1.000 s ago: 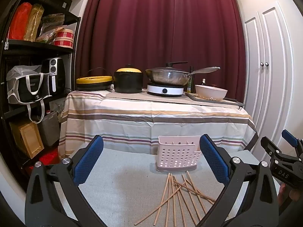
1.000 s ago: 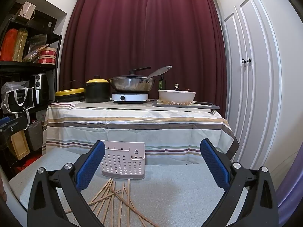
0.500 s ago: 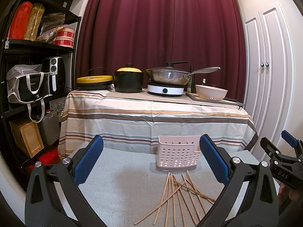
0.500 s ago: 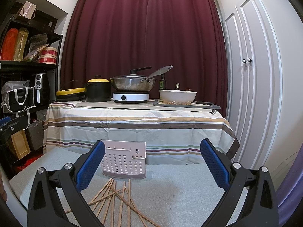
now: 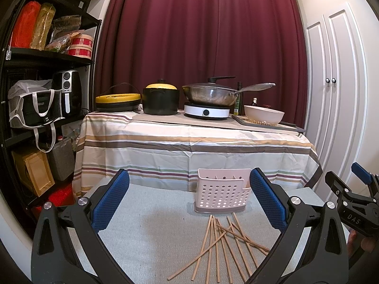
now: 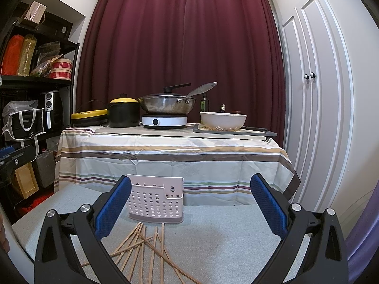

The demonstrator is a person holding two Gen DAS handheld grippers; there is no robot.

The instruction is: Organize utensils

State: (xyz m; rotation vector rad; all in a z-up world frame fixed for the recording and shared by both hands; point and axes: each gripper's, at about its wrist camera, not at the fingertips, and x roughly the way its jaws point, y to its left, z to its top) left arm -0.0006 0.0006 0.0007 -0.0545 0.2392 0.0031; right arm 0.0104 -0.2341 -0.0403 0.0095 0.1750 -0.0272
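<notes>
Several wooden chopsticks lie scattered and crossed on a grey cloth surface, just in front of a pale pink perforated utensil holder that stands upright. In the right wrist view the chopsticks and the holder sit left of centre. My left gripper is open and empty, above and behind the chopsticks. My right gripper is open and empty, to the right of the holder; it also shows at the right edge of the left wrist view.
Behind stands a table with a striped cloth bearing a black pot, a wok on a white cooker and a white bowl. Black shelves stand at left, white cupboard doors at right.
</notes>
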